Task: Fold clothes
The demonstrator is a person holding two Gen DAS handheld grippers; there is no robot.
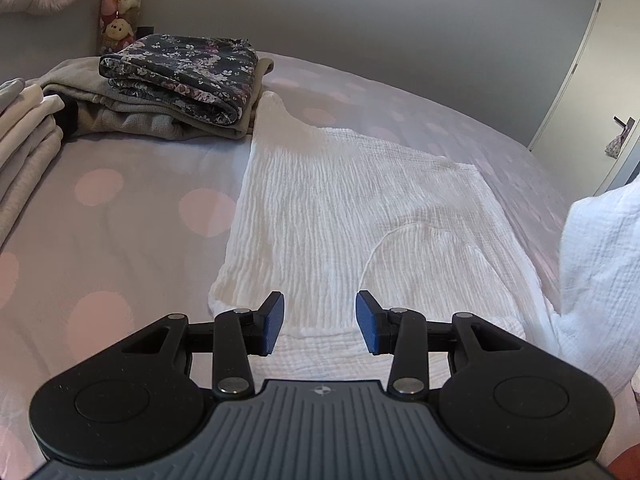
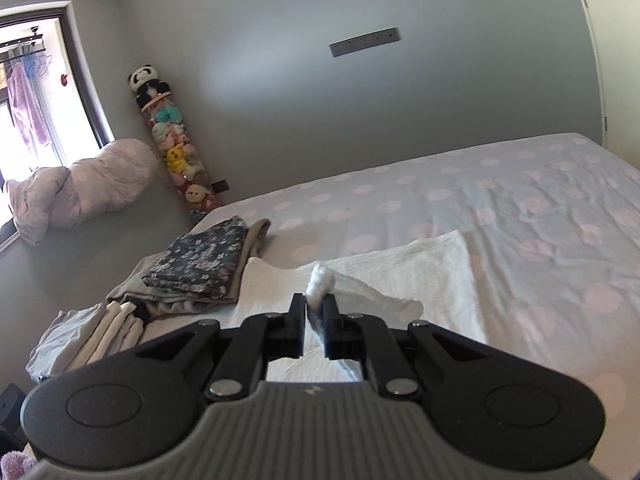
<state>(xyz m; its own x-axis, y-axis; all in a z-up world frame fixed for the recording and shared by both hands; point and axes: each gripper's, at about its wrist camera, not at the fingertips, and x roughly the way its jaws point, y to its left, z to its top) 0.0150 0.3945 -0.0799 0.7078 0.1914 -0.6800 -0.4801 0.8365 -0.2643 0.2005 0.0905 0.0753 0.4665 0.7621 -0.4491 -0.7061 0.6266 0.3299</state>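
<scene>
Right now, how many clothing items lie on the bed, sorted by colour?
White crinkled cotton garment, pinched by the right gripper: 1
Dark floral folded garment: 1
Grey fleece folded garment: 1
Cream folded stack, pieces inside uncountable: 1
Total: 4

The left gripper is open.

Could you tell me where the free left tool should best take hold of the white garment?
Probably the near-left hem corner of the white garment, approached low from the near edge: the left tool hovers open there, the corner lies flat, and the right tool pinches another part.
</scene>
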